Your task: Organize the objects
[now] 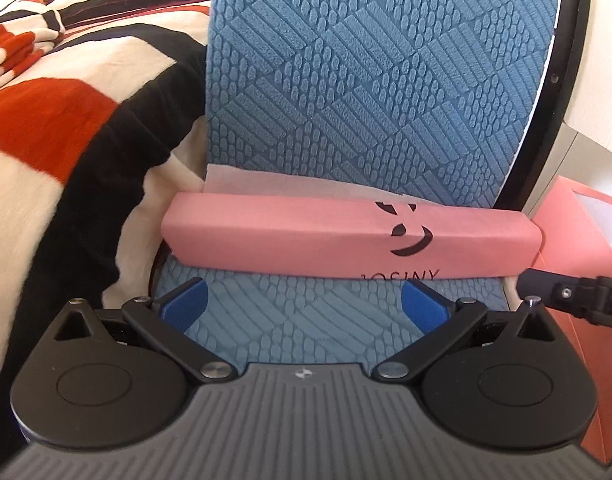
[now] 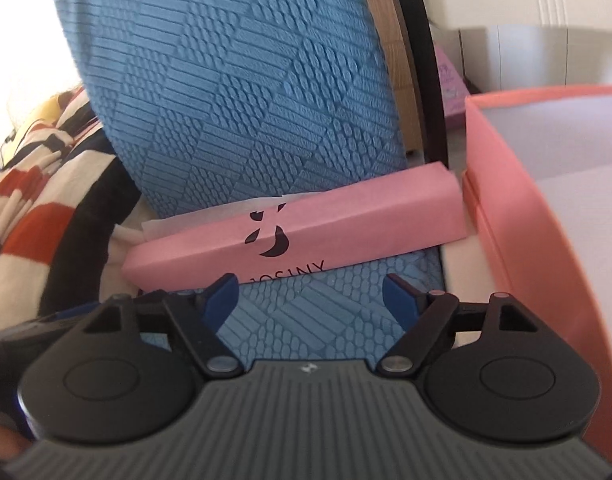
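Both grippers, left and right, hang spread and empty below the pink lid at frame centre; each should probably pinch one end evenly.

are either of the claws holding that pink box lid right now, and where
Nothing is held. The left claw and right claw both stand open just short of the pink lid, pads clear of it.

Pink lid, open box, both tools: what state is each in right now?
Pink lid: lying on the blue seat cushion, against the backrest, ungripped.
White tissue paper: sticking out behind the lid.
Salmon box: open, beside the lid's end.
Left tool: open, nothing between its pads, short of the lid.
Right tool: open, empty, just short of the lid.
Striped blanket: bunched beside the chair.
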`<state>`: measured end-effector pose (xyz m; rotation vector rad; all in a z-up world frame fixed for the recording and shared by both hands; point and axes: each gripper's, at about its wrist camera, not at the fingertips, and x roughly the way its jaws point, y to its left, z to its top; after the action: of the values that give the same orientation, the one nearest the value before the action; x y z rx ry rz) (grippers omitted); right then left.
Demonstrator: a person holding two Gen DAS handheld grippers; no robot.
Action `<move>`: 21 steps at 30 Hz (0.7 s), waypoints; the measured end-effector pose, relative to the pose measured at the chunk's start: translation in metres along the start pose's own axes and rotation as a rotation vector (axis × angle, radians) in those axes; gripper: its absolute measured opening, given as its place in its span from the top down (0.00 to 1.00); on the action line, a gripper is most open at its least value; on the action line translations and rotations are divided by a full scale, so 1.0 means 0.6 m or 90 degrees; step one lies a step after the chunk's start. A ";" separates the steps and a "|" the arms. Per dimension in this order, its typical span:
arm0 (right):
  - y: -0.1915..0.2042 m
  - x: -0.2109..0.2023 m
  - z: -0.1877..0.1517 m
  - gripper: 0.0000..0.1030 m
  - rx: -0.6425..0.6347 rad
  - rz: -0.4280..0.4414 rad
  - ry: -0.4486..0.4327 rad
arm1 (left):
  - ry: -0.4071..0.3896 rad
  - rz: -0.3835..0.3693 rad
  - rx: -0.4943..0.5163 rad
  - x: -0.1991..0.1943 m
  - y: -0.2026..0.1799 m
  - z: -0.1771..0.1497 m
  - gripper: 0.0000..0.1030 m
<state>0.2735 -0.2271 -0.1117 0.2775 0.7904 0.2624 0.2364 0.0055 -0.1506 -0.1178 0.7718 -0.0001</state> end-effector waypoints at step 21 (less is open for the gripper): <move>-0.052 0.159 0.041 0.20 0.258 0.035 0.071 | 0.064 -0.001 -0.075 0.101 0.019 0.052 0.00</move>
<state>0.3594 -0.2282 -0.1688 0.6709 0.9444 0.1689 0.3008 0.0175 -0.1719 -0.2310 0.8728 0.0386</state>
